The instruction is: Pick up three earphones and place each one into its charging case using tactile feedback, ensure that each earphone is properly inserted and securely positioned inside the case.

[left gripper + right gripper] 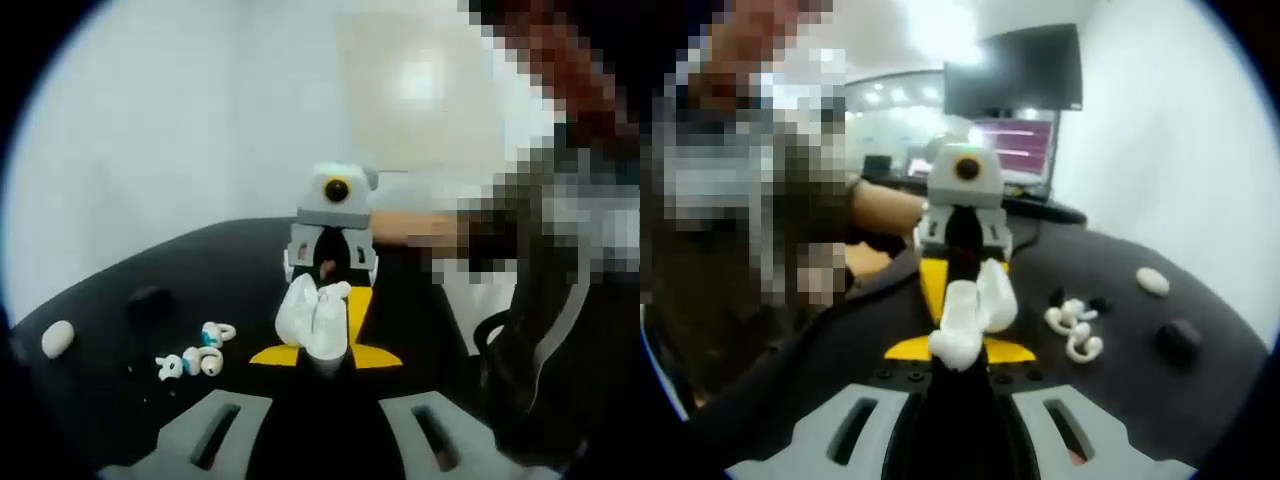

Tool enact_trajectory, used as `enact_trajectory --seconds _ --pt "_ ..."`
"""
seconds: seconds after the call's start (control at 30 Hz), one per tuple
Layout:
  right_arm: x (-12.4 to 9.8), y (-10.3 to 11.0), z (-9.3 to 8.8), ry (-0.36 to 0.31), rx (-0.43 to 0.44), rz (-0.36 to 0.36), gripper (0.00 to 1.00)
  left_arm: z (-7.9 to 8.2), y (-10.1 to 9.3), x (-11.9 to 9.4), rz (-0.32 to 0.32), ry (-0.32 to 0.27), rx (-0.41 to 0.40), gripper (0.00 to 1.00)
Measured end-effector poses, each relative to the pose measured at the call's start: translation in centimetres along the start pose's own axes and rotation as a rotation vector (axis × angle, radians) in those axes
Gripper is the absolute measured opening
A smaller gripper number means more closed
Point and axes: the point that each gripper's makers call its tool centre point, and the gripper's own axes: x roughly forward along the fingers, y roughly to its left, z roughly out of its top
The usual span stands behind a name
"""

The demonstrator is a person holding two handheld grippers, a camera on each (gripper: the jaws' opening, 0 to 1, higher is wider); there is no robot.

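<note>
Two hand-held grippers face each other tip to tip above a black tabletop [120, 300] bearing a yellow painted marking [372, 356]; in the left gripper view the left gripper [325, 372] rises from 6 o'clock, its grey jaw bases set wide apart, and the right gripper [333, 262] faces it at centre; a white, rounded, two-lobed object [315, 315] sits where the two sets of tips meet; whether it is a charging case or the pads themselves cannot be told, nor whether either gripper is parted or clamped on it.

Several small white earphones [198, 355] lie loose on the table at 8 o'clock of that white object, well apart from it; a white oval pebble-shaped case [57, 338] lies farther out at 9 o'clock, and a small black rounded case [148, 298] at 10 o'clock.

In the right gripper view the right gripper [960, 385] enters from 6 o'clock; the earphones sit at 3 o'clock of the white object; a dark wall monitor [1015, 70] hangs at 12 o'clock.
</note>
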Motion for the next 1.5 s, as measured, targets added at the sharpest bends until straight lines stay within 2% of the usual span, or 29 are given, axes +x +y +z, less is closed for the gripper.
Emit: enact_trajectory --seconds 0.33,0.43,0.57,0.8,0.93,1.0,1.1,1.2,1.27,1.33,1.37,1.43,1.5 --pt "-0.2 0.0 -0.2 0.010 0.079 -0.001 0.17 0.1 -0.1 0.1 -0.025 -0.012 -0.056 0.13" --pt "-0.2 -0.1 -0.3 0.023 0.091 -0.005 0.18 0.2 -0.1 0.2 -0.020 -0.012 -0.044 0.13" --pt "-0.9 -1.1 -0.7 0.056 0.113 -0.102 0.27 0.2 0.1 0.2 -0.018 -0.012 -0.039 0.13" --pt "-4.5 -0.9 -1.8 0.125 0.115 -0.217 0.26 0.3 0.4 0.2 -0.010 -0.014 -0.036 0.13" --pt "-6.4 -0.8 -2.1 0.136 0.118 -0.299 0.25 0.3 0.7 0.1 0.003 -0.014 -0.029 0.13" --pt "-7.0 -0.8 -2.3 0.134 0.148 -0.344 0.25 0.3 0.8 0.2 0.006 -0.014 -0.028 0.13" --pt "-7.5 -0.3 -2.4 0.146 0.141 -0.356 0.25 0.3 0.8 0.1 0.008 -0.014 -0.027 0.13" --pt "-8.0 -0.6 -1.4 0.120 0.144 -0.366 0.25 0.3 0.8 0.1 0.008 -0.014 -0.028 0.13" --pt "-8.4 -1.9 -0.3 0.093 0.172 -0.402 0.23 0.3 0.8 0.0 0.007 -0.015 -0.027 0.13" --pt "-8.5 -2.9 0.8 0.087 0.179 -0.406 0.21 0.3 0.9 0.0 0.006 -0.016 -0.029 0.13" --pt "-8.4 -3.2 1.1 0.082 0.235 -0.393 0.20 0.3 0.9 -0.1 0.005 -0.016 -0.032 0.13" --pt "-8.3 -3.8 1.1 0.118 0.307 -0.361 0.20 0.3 1.0 -0.1 0.004 -0.016 -0.043 0.13" --pt "-7.9 -4.3 0.5 0.195 0.296 -0.330 0.20 0.3 1.0 -0.1 0.006 -0.015 -0.034 0.13"
